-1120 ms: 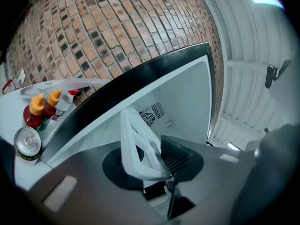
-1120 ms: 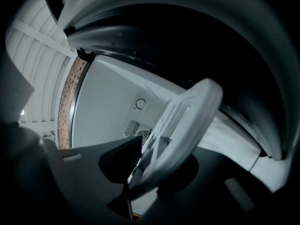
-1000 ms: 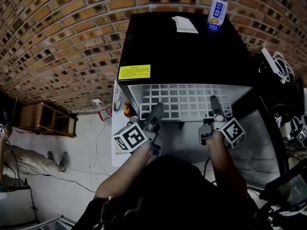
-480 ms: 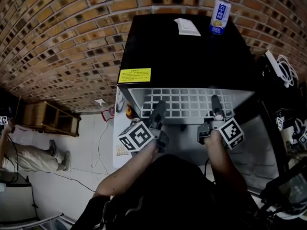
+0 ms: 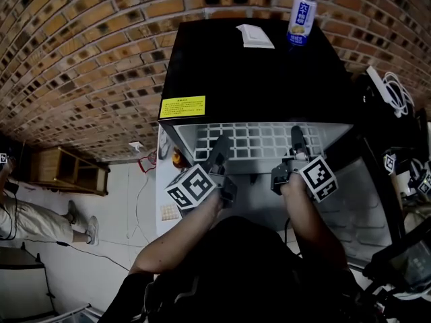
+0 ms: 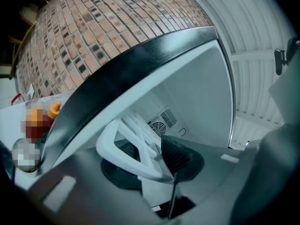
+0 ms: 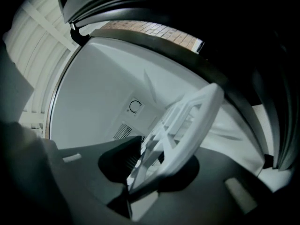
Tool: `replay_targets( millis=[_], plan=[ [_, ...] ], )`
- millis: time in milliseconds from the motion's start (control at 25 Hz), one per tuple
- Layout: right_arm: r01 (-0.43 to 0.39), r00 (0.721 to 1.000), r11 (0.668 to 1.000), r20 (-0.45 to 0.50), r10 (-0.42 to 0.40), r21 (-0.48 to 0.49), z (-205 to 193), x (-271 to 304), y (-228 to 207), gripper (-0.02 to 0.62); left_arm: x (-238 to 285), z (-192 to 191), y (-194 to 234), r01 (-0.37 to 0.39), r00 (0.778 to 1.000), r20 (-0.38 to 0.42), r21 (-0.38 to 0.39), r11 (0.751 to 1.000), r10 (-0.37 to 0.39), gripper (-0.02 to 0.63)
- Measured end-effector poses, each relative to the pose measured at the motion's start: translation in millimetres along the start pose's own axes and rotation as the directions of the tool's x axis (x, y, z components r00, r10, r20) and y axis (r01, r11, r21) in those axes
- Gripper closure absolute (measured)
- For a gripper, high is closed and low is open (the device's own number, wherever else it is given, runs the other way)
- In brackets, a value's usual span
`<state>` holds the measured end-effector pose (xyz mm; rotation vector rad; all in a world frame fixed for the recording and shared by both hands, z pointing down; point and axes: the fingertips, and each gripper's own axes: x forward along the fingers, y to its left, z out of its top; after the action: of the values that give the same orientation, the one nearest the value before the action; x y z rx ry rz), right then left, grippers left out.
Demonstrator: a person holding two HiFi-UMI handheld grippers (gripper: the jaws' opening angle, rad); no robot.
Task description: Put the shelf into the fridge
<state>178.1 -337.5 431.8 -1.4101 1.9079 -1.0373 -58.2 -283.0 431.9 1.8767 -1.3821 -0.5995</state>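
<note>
A white grid shelf (image 5: pixel 256 142) lies level, its far part inside the open black fridge (image 5: pixel 256 73) and its near part sticking out of the front. My left gripper (image 5: pixel 221 144) is shut on the shelf's near rim at the left, and my right gripper (image 5: pixel 296 137) holds the same rim at the right. In the left gripper view the shelf rim (image 6: pixel 126 144) runs between the jaws of the left gripper (image 6: pixel 164 172), with the white fridge interior behind it. In the right gripper view the shelf (image 7: pixel 187 121) sits in the right gripper (image 7: pixel 140 182). The right jaws have just eased open a little, the rim still between them.
A drink can (image 5: pixel 302 19) and a white card (image 5: pixel 254 36) rest on the fridge top. The open door at the left carries bottles (image 5: pixel 176 159). A fan grille (image 6: pixel 161 123) marks the fridge's back wall. Cables (image 5: pixel 394 93) lie at the right, and a wooden rack (image 5: pixel 60 170) stands at the left.
Both grippers have moved forward towards the fridge, the left one more. The shelf has slid deeper in, so less of it shows in front.
</note>
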Motion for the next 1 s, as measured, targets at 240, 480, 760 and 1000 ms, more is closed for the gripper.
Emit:
replay_targets(
  millis=[240,480,760,1000],
  plan=[
    [0.003,1.0,0.999,0.018,-0.002,-0.039,2,11,0,0.469,9,8,2,-0.005,0.999,0.044,0.036,0.999,0.004,0.492],
    [-0.006,1.0,0.998,0.028,0.007,-0.055,3,15,0,0.466,13,10,2,0.019,0.997,0.078,0.041,0.999,-0.022,0.491],
    [-0.008,0.999,0.998,0.03,0.01,-0.06,4,21,0,0.465,17,13,3,-0.003,0.994,0.113,0.068,0.998,-0.005,0.491],
    [-0.006,0.999,0.998,0.032,0.008,-0.058,4,22,0,0.465,18,13,3,-0.03,0.991,0.134,0.082,0.996,0.019,0.488]
  ],
)
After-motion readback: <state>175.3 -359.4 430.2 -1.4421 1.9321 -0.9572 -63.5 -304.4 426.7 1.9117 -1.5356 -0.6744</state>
